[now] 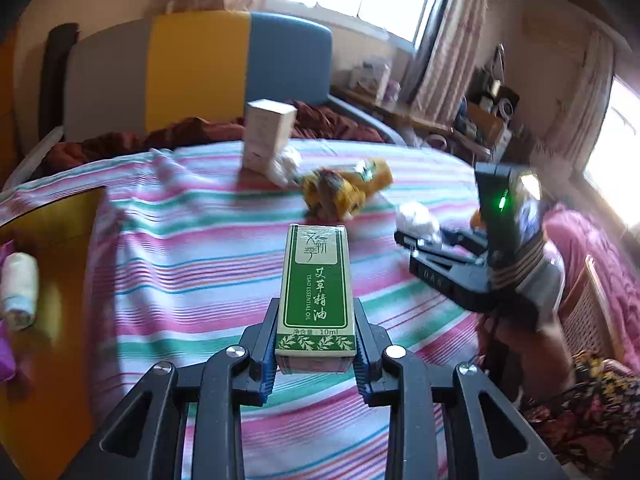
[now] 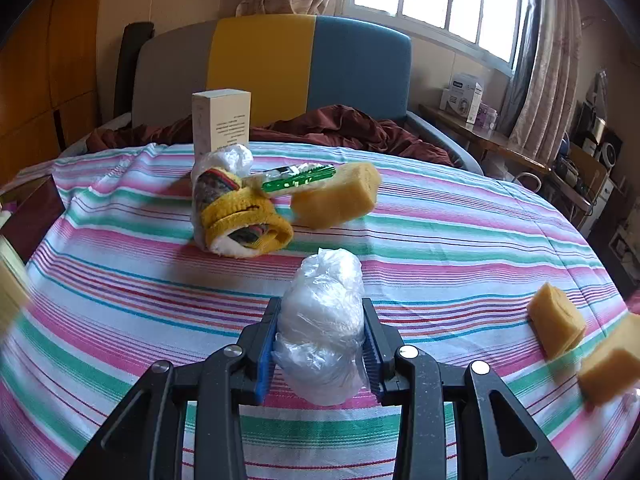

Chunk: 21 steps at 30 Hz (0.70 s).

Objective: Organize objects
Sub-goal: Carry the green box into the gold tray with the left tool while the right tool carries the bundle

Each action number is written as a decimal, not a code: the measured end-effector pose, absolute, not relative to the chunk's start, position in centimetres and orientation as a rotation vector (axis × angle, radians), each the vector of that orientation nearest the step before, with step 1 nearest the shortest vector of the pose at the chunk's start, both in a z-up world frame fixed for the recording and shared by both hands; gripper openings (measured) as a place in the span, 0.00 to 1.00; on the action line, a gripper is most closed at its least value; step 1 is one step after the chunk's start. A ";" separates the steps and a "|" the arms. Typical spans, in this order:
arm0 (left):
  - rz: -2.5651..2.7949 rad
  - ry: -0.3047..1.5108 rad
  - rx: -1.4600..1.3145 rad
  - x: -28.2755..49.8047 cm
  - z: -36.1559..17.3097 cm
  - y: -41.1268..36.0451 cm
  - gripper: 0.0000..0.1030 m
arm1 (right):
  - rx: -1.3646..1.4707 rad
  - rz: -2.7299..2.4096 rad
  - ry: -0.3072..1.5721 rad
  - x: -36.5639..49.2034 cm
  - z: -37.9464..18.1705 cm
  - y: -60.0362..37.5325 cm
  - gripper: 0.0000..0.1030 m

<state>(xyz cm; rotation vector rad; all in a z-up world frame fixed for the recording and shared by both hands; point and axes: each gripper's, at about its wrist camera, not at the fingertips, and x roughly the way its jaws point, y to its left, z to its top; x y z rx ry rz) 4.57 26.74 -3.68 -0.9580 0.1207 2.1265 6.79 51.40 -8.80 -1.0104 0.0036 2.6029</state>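
Left gripper [image 1: 315, 320]: black plastic frame, blue ribbed pads, round silver screws.
Right gripper [image 2: 320, 336]: same black frame, blue pads, silver screws; a green light on its body.
Sleeve [image 1: 600, 396]: dark fabric with a flower pattern.

The right gripper's [image 2: 320, 350] jaws clamp a plastic-wrapped white bundle [image 2: 322, 328] above the striped cloth [image 2: 440, 240].

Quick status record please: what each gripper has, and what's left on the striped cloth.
left gripper: shut on green essential oil box
right gripper: shut on white plastic-wrapped bundle
surface: striped cloth
far side: upright white box, yellow knitted roll, green-striped packet, yellow sponge
right edge: two more sponges
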 end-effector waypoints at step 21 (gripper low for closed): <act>2.333 -0.063 -1.123 -0.9 -3.9 12.2 0.29 | -1.045 2.645 -0.053 7.1 -7.5 48.3 0.36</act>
